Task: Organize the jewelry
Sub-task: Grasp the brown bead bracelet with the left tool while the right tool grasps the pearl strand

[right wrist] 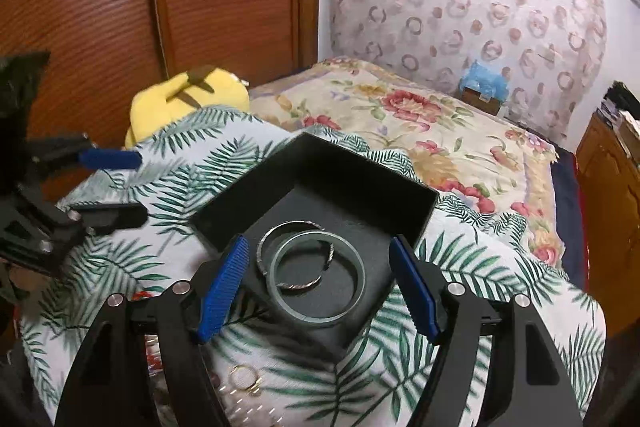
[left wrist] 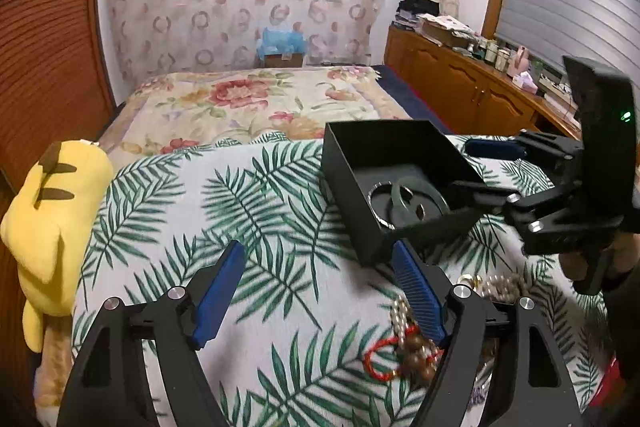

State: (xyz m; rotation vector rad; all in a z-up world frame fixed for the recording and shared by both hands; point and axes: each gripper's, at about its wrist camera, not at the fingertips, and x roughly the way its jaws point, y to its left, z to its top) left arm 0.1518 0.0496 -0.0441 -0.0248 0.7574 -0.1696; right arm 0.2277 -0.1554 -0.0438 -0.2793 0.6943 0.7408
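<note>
Bedroom around me, wooden wardrobe doors behind, and a bed whose near end carries a palm-leaf cover [left wrist: 248, 211] that serves as my working surface. On it sits the black box [right wrist: 320, 183], open-topped, already holding a pale bangle [right wrist: 317, 277] and a thin twisted silver bangle [right wrist: 296, 255] lying flat, overlapping. My right tongs [right wrist: 318, 287] hang just over the box's near corner, both blue pads wide apart with nothing between them but the bangles far below; released and empty. The loose pile is what I judge comes next: pearl strand [left wrist: 404, 311], red cord with brown beads [left wrist: 404, 357], lying low and right of my left tongs [left wrist: 318, 291], right beside their right pad. Those tongs gape too, gripping nothing. The left hand looks nearer the pile.
</note>
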